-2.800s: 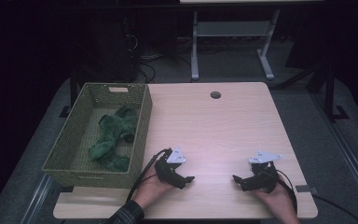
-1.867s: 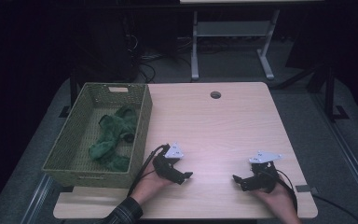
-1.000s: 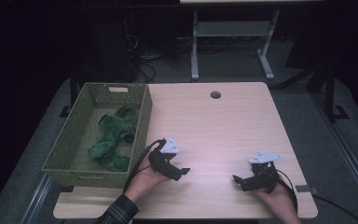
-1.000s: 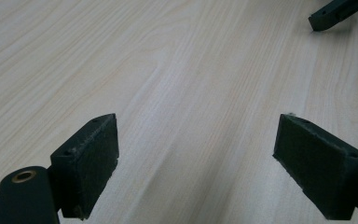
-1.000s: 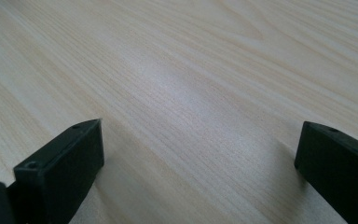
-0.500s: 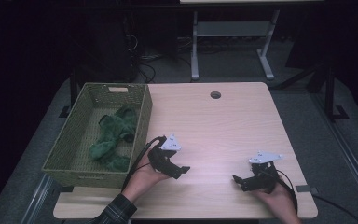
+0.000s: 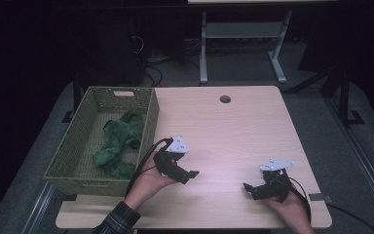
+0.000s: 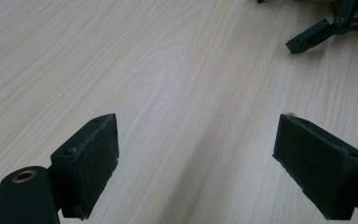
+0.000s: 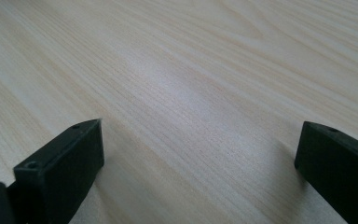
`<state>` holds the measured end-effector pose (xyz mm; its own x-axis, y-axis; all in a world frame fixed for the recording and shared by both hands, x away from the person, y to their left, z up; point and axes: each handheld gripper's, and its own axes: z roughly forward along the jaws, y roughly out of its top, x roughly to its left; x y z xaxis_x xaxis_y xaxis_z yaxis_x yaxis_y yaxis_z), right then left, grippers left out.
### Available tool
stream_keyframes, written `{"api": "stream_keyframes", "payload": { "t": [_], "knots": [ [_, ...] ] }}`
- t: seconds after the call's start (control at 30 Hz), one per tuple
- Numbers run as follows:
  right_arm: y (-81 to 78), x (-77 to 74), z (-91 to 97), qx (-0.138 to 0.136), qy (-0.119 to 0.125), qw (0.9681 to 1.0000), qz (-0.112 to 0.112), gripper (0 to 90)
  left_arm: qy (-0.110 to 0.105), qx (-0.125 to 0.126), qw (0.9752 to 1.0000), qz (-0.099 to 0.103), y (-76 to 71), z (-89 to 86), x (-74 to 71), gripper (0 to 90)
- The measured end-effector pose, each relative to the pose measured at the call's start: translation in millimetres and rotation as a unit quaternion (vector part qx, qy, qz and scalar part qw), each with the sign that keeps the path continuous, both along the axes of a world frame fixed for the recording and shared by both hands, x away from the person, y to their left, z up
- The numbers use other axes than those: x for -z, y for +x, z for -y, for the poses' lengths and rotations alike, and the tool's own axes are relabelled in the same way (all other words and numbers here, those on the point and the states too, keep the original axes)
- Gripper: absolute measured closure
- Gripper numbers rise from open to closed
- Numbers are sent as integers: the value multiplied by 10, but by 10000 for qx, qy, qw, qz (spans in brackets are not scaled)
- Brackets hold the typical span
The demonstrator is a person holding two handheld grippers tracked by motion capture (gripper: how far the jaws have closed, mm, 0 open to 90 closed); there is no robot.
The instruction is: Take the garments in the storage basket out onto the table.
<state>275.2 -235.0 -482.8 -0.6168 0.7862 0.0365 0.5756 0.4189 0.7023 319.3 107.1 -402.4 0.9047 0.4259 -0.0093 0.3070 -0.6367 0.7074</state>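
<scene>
Green woven basket (image 7: 147,127) sits just to the left of the left gripper (image 7: 187,173), its near wall close beside the hand. Inside it lies a green cloth (image 7: 118,146), bunched in a loose heap on the basket floor, down and to the left of that gripper, apart from it, with the basket wall between. Judged soft, light, floppy, not fragile; it will drape and sag when lifted, so best pinch a raised fold on top of the heap, reaching in over the rim.

Left gripper hovers low over the bare counter (image 7: 233,126), jaws wide apart and holding nothing; left gripper view shows wood grain between its 2 pads (image 8: 88,163) and the tip of the other gripper far off.

Right gripper (image 7: 253,189) sits farther right, near the front edge of the counter, well apart from basket and cloth. Jaws wide apart as well, nothing between them but bare wood in the right gripper view.
</scene>
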Motion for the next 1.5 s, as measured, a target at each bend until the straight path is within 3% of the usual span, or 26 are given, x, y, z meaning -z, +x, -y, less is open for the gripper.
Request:
{"api": "stream_keyframes", "payload": {
  "t": [0.7, 1.5],
  "knots": [
    [-2, 0, 0, 8, 4, 10000, 5, 9, -10, 122, 9999, 82, 101, -26, -291, 136],
    [-2, 1, 1, 7, 3, 10000, 5, 9, -192, -82, 9997, 95, 234, -387, -536, 140]
  ]
}}
